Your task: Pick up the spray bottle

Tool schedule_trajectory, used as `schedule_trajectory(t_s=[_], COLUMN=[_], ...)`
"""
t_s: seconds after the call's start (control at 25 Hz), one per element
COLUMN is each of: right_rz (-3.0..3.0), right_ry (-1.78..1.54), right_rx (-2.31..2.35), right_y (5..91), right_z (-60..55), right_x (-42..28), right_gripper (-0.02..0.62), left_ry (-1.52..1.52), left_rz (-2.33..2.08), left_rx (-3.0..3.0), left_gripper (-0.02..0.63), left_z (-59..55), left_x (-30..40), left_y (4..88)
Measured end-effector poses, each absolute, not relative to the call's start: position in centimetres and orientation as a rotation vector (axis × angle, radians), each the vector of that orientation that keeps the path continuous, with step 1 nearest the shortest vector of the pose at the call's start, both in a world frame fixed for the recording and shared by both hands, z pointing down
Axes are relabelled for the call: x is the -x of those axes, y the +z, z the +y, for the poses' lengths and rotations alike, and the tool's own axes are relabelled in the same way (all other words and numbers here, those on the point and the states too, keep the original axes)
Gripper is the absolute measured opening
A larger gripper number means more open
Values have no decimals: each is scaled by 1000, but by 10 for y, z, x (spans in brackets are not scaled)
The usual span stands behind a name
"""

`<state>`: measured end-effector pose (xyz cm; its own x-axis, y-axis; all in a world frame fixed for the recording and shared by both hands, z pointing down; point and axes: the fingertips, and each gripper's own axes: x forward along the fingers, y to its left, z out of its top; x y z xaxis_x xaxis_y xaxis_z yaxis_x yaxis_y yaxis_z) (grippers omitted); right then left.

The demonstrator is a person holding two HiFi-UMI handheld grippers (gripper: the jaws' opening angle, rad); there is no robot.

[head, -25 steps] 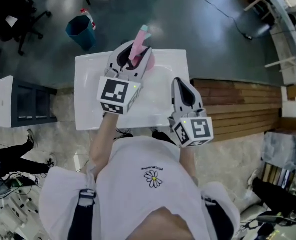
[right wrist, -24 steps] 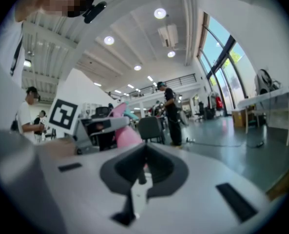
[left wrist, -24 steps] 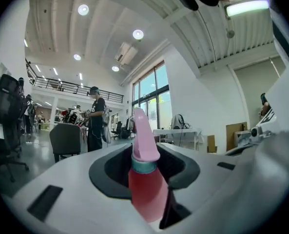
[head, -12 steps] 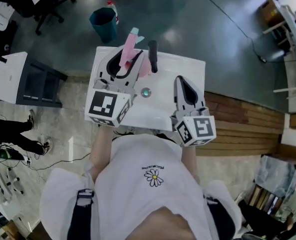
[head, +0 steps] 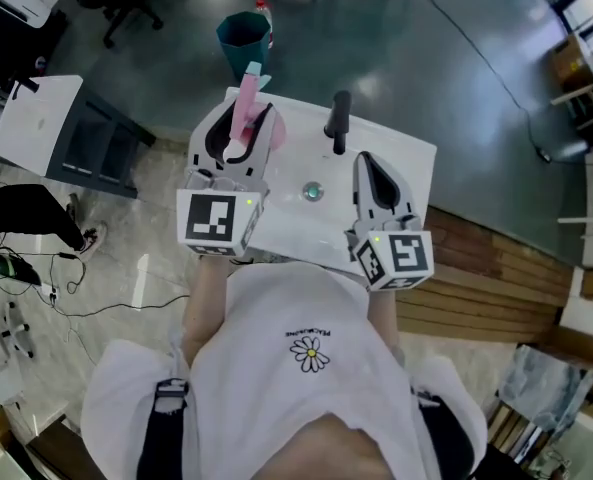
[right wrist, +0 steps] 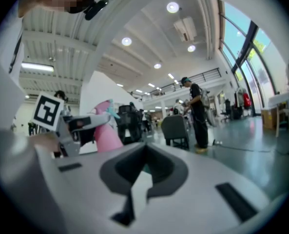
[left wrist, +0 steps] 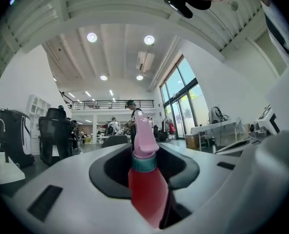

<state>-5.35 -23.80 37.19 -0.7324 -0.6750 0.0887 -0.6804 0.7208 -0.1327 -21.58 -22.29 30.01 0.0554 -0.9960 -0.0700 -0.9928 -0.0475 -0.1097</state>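
The pink spray bottle (head: 242,118) has a teal collar and a pale pink nozzle. My left gripper (head: 240,140) is shut on its body and holds it above the far left part of the white basin (head: 396,158). In the left gripper view the bottle (left wrist: 146,189) stands upright between the jaws of that gripper (left wrist: 145,165). My right gripper (head: 367,165) hovers over the basin's right side, shut and with nothing in it. The right gripper view shows its jaws (right wrist: 140,175) closed, with the bottle (right wrist: 108,134) and the left gripper (right wrist: 81,124) off to the left.
The basin carries a black faucet (head: 339,121) and a round drain (head: 313,191). A teal bin (head: 244,36) stands on the floor beyond it. A white and grey cabinet (head: 71,128) is at the left, wooden boards (head: 476,278) at the right. People and chairs fill the hall.
Both grippers have swung with the person, and the faucet and drain have come into view. The left gripper carried the bottle toward the basin's far left corner. Neither grip changed.
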Motion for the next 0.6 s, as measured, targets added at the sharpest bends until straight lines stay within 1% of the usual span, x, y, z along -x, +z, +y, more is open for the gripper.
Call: schedule_trajectory(t_s=[0.28, 0.48, 0.6], right_rz=[-2885, -2884, -2878], right_ry=[247, 263, 214], right_rx=[-1102, -1087, -1053], right_y=[379, 383, 384], right_z=[-239, -236, -232], right_x=[67, 74, 79], right_gripper=[29, 29, 29], left_ry=[-15, -18, -51], left_rz=[2185, 2177, 2164], left_rx=[2123, 2116, 2107], left_gripper=[158, 158, 158], left_z=[-215, -209, -207], left_x=[243, 244, 242], left_y=[312, 313, 314])
